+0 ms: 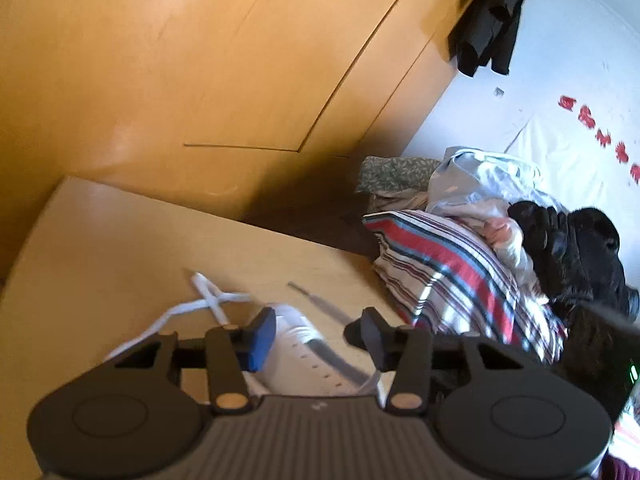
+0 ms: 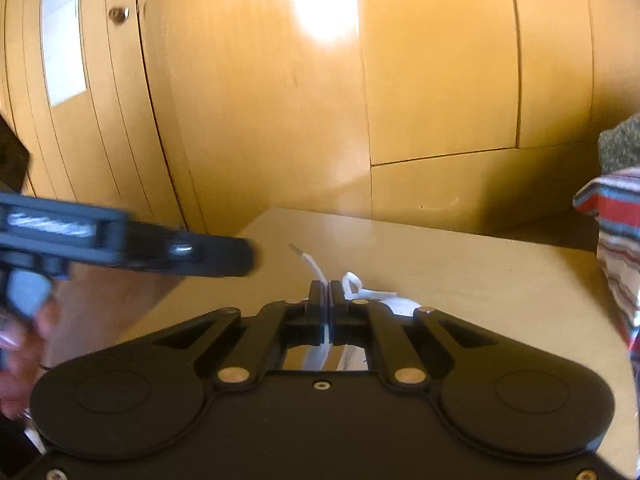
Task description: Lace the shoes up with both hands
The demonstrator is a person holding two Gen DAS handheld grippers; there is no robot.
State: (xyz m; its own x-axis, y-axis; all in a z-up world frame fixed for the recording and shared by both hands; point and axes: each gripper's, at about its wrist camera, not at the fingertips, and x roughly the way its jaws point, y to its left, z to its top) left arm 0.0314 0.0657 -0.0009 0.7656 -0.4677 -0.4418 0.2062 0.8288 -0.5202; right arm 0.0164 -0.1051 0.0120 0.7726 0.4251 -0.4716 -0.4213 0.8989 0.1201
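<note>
We've got the white shoe [image 1: 308, 356] on the wooden table [image 1: 120, 248], right under our left gripper [image 1: 310, 334], jaws apart, gripping nothing. Our right gripper [image 2: 329, 292] is pinched tight on the white lace [image 2: 314, 266], tip poking out above.

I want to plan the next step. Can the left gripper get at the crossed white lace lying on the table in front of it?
Probably yes. The left gripper is open, and the crossed lace lies bare on the table just beyond its blue-padded finger; nothing covers it.
</note>
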